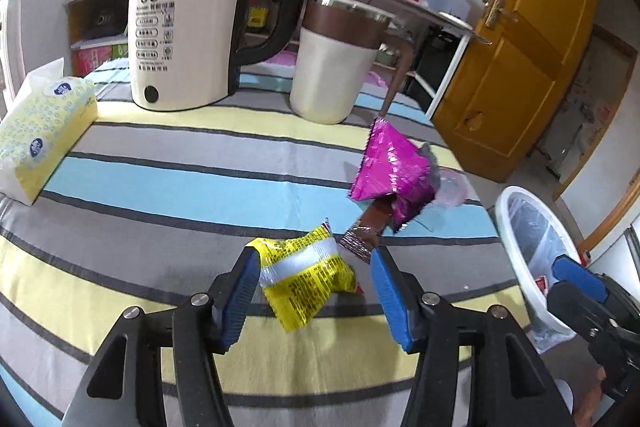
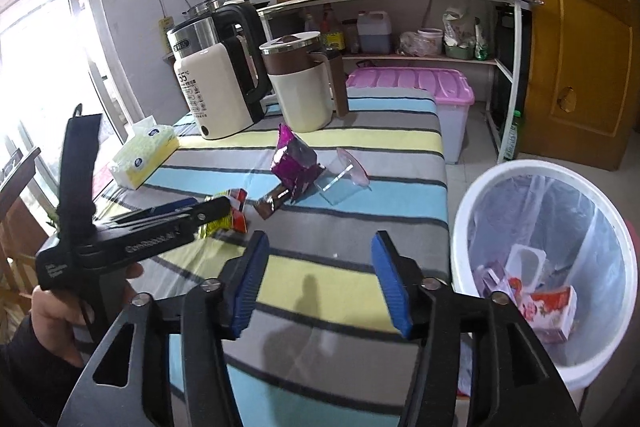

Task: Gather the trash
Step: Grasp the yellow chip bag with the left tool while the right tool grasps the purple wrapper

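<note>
Left gripper (image 1: pixel 314 297) wide open, empty, straddling light, crinkly yellow wrapper (image 1: pixel 308 277) at lower centre; pinch its puffed middle.

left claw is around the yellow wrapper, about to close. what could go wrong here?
1. The yellow wrapper is crumpled and sits against one pad of the open left claw only; closing may push it aside or pinch just a corner.
2. The brown wrapper lies just beyond the tips and could get dragged along.
3. The bin stands off the table's edge; a weakly held wrapper may drop short.

The white kettle (image 1: pixel 186 23) reads "55°C".
</note>
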`<action>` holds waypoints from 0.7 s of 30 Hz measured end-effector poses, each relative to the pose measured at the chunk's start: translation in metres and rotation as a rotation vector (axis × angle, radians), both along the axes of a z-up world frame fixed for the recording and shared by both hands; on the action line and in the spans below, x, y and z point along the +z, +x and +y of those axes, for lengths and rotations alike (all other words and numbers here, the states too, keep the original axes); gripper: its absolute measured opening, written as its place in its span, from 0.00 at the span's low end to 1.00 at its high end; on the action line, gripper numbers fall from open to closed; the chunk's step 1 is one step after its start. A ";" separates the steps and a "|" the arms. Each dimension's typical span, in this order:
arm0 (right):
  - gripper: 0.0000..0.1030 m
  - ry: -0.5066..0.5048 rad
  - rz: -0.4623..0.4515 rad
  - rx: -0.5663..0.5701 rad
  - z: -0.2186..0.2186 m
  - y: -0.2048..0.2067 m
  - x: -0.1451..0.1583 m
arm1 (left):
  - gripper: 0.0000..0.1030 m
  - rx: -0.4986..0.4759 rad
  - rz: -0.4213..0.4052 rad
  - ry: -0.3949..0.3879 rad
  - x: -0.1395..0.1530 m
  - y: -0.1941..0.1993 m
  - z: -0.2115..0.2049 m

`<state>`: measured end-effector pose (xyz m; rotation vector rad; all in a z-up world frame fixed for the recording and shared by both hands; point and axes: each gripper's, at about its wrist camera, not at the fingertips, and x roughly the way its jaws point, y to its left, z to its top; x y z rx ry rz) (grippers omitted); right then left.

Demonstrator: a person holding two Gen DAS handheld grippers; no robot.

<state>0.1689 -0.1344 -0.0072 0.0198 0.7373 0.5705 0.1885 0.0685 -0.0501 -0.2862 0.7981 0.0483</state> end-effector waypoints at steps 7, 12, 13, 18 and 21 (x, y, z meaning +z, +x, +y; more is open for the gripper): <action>0.54 -0.012 -0.002 0.029 0.013 0.016 -0.003 | 0.53 0.024 0.037 -0.002 -0.010 0.008 0.005; 0.54 -0.025 -0.011 0.055 0.026 0.031 -0.002 | 0.41 0.013 0.024 -0.001 -0.008 0.003 0.006; 0.55 -0.030 -0.014 0.061 0.029 0.034 -0.001 | 0.39 0.006 0.019 0.001 -0.007 0.002 0.006; 0.55 -0.052 -0.032 0.092 0.044 0.050 -0.001 | 0.38 -0.004 0.012 -0.016 -0.006 -0.005 0.011; 0.55 -0.067 -0.036 0.109 0.054 0.062 -0.002 | 0.38 -0.002 0.006 -0.028 -0.005 -0.009 0.016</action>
